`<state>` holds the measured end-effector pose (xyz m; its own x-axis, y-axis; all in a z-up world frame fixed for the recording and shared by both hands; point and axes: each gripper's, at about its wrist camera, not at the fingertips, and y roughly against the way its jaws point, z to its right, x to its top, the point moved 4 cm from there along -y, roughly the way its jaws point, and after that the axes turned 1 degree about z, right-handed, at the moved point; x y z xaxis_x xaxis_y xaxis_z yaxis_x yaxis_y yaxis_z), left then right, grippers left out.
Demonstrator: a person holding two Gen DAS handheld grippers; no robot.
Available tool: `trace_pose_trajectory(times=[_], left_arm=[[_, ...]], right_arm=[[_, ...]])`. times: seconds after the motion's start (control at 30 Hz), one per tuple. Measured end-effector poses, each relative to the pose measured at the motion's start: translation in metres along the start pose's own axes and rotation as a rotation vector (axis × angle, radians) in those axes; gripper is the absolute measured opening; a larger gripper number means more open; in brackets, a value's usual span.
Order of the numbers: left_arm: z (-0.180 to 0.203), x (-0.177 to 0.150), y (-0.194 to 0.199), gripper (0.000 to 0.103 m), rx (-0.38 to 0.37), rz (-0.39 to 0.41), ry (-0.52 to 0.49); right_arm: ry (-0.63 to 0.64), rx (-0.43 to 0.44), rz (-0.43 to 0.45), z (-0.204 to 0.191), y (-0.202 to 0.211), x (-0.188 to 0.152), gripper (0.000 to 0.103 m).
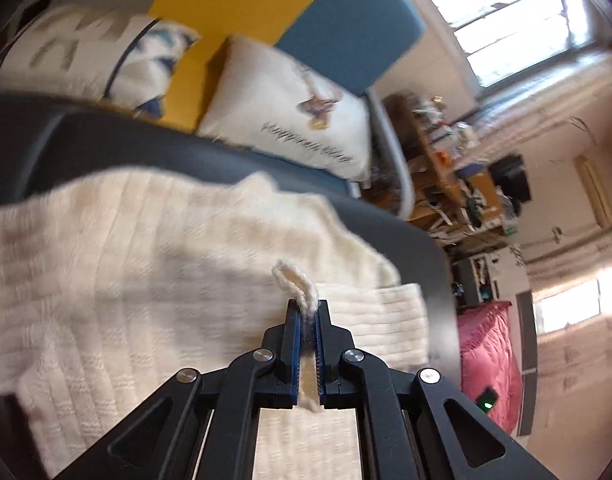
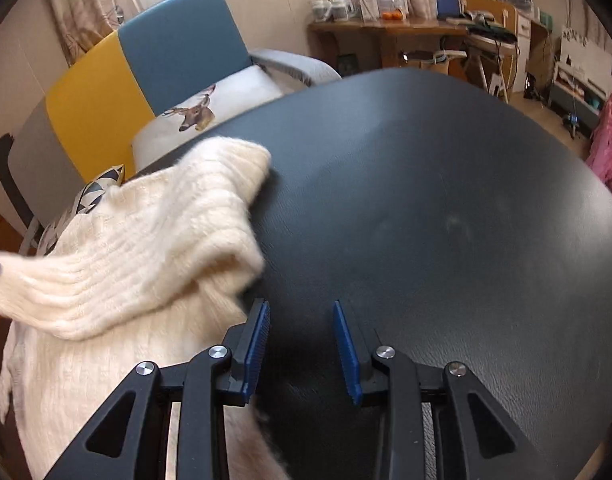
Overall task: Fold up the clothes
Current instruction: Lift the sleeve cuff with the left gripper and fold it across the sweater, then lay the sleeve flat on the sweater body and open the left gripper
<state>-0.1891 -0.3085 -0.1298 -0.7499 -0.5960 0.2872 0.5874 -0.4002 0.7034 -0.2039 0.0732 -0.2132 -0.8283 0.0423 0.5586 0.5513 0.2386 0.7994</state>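
Left wrist view: my left gripper (image 1: 306,316) has its jaws pinched tight on a fold of the cream knitted sweater (image 1: 145,264), whose body spreads beyond over the dark worktop (image 1: 422,248). My right gripper (image 2: 301,344) hangs with jaws wide apart and nothing in them, the sweater's edge just to its left. I judge a fold is being carried, so I should keep the pinch firm, lift little, and lay the edge squarely. Sofa cushions (image 1: 289,116) lie far behind.
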Motion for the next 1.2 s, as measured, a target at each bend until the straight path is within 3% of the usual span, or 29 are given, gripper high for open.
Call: trace_pose_trajectory(times=[0.3,0.53,0.6,0.67,0.73,0.83,0.9,1.0,1.1,1.2], left_arm=[[-0.067,-0.017,-0.012,0.007,0.024,-0.064,0.091],[-0.082,-0.018,-0.020,0.019,-0.048,-0.116,0.168],[-0.076,-0.017,-0.021,0.018,-0.009,-0.103,0.128],[-0.065,-0.010,-0.010,0.007,0.015,-0.037,0.064],[-0.053,-0.001,0.003,0.007,0.028,0.030,0.011],[-0.058,0.004,0.001,0.007,0.145,0.023,-0.030],[-0.074,0.003,-0.002,0.007,0.230,-0.014,-0.003],[-0.081,0.002,0.018,0.007,0.208,0.052,0.057],[-0.052,-0.002,0.035,0.009,0.122,0.094,0.023],[-0.005,-0.018,0.017,0.012,0.100,0.054,-0.084]], right_arm=[[0.050,0.036,0.026,-0.004,0.025,0.010,0.033],[0.087,0.063,-0.015,-0.014,0.023,0.003,0.033],[0.079,0.081,-0.021,-0.013,0.024,0.004,0.033],[0.061,0.116,-0.024,-0.011,0.026,0.007,0.033],[0.036,0.154,-0.027,-0.007,0.028,0.012,0.033],[-0.062,0.275,-0.063,0.002,0.027,0.018,0.033],[-0.170,0.417,-0.081,0.010,0.024,0.022,0.033],[-0.312,0.581,-0.113,0.018,0.016,0.028,0.033],[-0.436,0.702,-0.150,0.021,0.004,0.033,0.033],[-0.545,0.789,-0.192,0.022,-0.008,0.035,0.033]])
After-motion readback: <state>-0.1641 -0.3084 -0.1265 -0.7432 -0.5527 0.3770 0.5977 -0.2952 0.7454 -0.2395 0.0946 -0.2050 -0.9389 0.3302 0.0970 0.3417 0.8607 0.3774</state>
